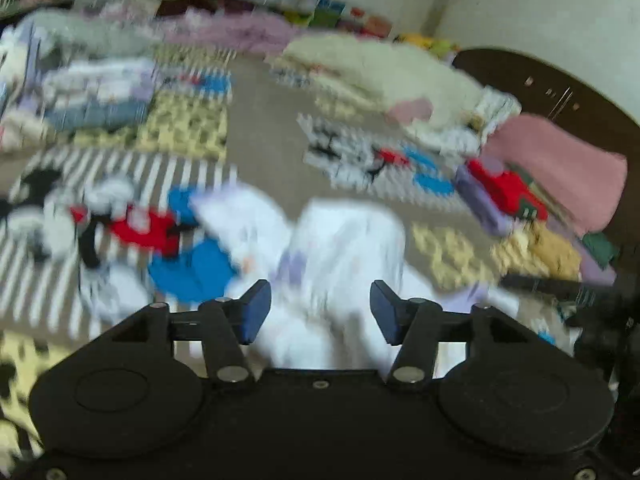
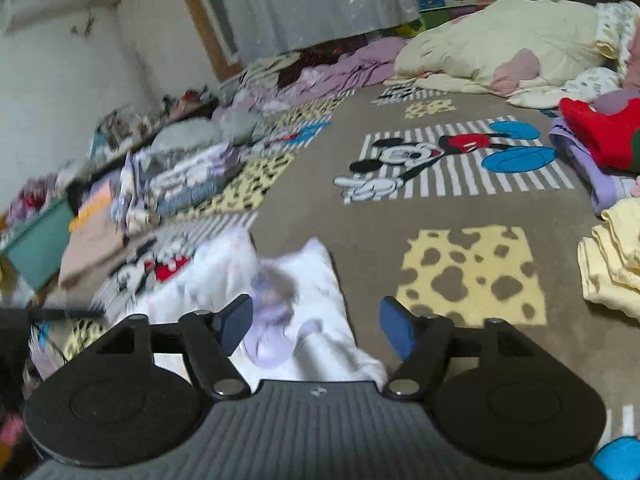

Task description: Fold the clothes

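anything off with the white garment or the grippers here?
The white garment lies crumpled on the cartoon-print blanket, not flat or folded, with a lilac patch bunched at its middle. Both the left hand-held gripper and the right hand-held gripper are open, holding nothing.

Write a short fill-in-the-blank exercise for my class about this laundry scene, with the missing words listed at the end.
1. The crumpled white garment with lilac trim lies on a brown cartoon-print ____.
2. The right gripper has its jaws ____, pressing on nothing.
3. The folded pale yellow cloth lies beside a printed yellow patch with ____ spots.
4. The left gripper hovers above the ____ garment.

Missing words: carpet; open; brown; white
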The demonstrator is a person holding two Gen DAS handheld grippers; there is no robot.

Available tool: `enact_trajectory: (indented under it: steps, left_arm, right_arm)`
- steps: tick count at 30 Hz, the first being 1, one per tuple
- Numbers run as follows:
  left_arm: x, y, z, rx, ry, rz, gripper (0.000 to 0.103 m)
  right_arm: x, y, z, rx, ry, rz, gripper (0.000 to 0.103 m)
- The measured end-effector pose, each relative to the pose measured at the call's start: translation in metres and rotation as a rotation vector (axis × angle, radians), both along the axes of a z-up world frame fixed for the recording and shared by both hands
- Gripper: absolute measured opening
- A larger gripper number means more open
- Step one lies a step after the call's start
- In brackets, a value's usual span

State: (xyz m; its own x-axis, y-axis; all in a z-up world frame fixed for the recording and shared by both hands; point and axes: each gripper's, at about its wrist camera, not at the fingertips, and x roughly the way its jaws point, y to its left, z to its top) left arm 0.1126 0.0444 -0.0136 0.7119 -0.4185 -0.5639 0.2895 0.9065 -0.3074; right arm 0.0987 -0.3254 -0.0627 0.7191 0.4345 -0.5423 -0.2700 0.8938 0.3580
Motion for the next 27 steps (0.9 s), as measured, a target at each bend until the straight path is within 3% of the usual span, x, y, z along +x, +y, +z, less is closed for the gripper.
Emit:
enact_trajectory:
  steps: [7,13,14,17,21,25,26,27]
  left_arm:
    - [0.056,-0.040,0.018,0.098,-0.027,-0.122,0.070]
    - [0.082,-0.095,0.013,0.297,-0.039,-0.335,0.071]
    - [0.084,-0.104,0.012,0.336,-0.049,-0.371,0.071]
    - [0.097,-0.129,0.004,0.461,-0.061,-0.482,0.072]
    - [0.114,-0.154,-0.015,0.616,-0.055,-0.586,0.073]
    - [0.120,-0.160,-0.038,0.664,0.014,-0.627,0.073]
    - [0.119,-0.160,-0.044,0.680,0.023,-0.628,0.060]
    - [0.118,-0.160,-0.050,0.696,0.033,-0.630,0.034]
  right_arm:
    - [0.002,0.003,-0.012,-0.029,0.038,0.063,0.071]
    - [0.005,0.014,-0.014,-0.110,0.044,0.170,0.070]
    - [0.005,0.016,-0.014,-0.120,0.046,0.180,0.068]
    - [0.008,0.021,-0.016,-0.143,0.059,0.219,0.046]
    - [0.008,0.029,-0.015,-0.209,0.066,0.233,0.043]
    - [0.003,0.032,-0.011,-0.240,0.052,0.228,0.033]
    - [0.002,0.032,-0.010,-0.241,0.048,0.223,0.028]
    - [0.001,0.031,-0.010,-0.238,0.044,0.216,0.023]
